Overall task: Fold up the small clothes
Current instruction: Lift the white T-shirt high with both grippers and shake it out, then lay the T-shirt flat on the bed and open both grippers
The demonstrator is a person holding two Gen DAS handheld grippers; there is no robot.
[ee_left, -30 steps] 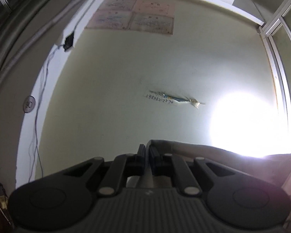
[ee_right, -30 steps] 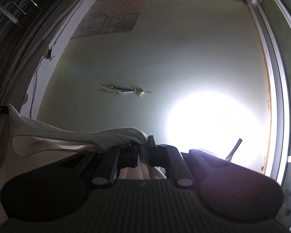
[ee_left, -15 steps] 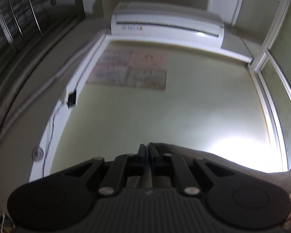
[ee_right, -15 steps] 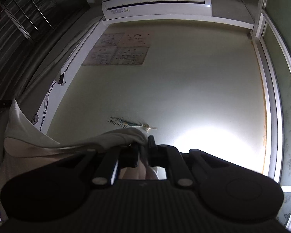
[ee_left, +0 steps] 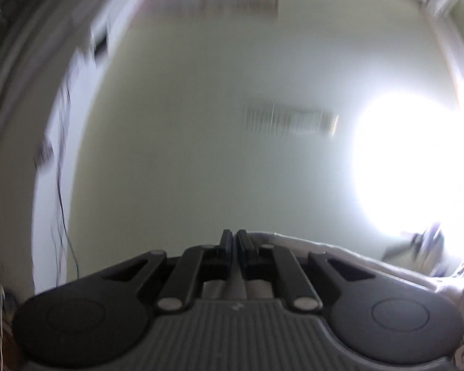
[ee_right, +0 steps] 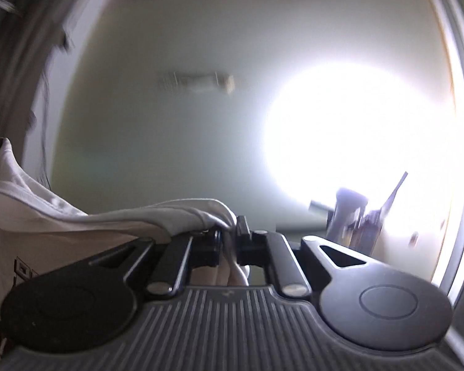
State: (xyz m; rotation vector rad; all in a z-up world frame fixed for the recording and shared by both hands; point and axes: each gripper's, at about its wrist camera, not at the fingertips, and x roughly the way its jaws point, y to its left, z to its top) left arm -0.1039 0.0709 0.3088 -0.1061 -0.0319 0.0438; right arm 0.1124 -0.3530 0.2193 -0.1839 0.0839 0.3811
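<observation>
The pale wall (ee_right: 157, 142) fills most of both wrist views, washed out at the right by a bright glare (ee_right: 365, 142), and no worktop shows in either. Against it hangs the white garment (ee_right: 86, 216), stretched in the air between the two tools: in the right wrist view it runs from the left edge of the picture, where a peak of cloth meets a dark tip that may be the other tool, across to the right hand-held gripper (ee_right: 230, 232), whose fingers are clamped on a bunched corner. In the left wrist view the left hand-held gripper (ee_left: 234, 241) has its fingers pressed together, and a white hem leaves them to the right, so it appears to be pinching a thin edge of the same garment (ee_left: 340, 256). The step in hand seems to be carrying the garment, held by two corners, toward where it will be laid. To do it well, both grips should hold firm, the two tools should stay level with each other and apart enough to keep the top edge taut, and the cloth should come down with its lower edge touching first so it spreads without creases. Much is hard to read: both views are smeared by motion, the lower body of the garment is hidden below the tools, the papers on the wall (ee_left: 238, 3) are illegible, and the small objects by the glare (ee_right: 355, 216) cannot be identified.
</observation>
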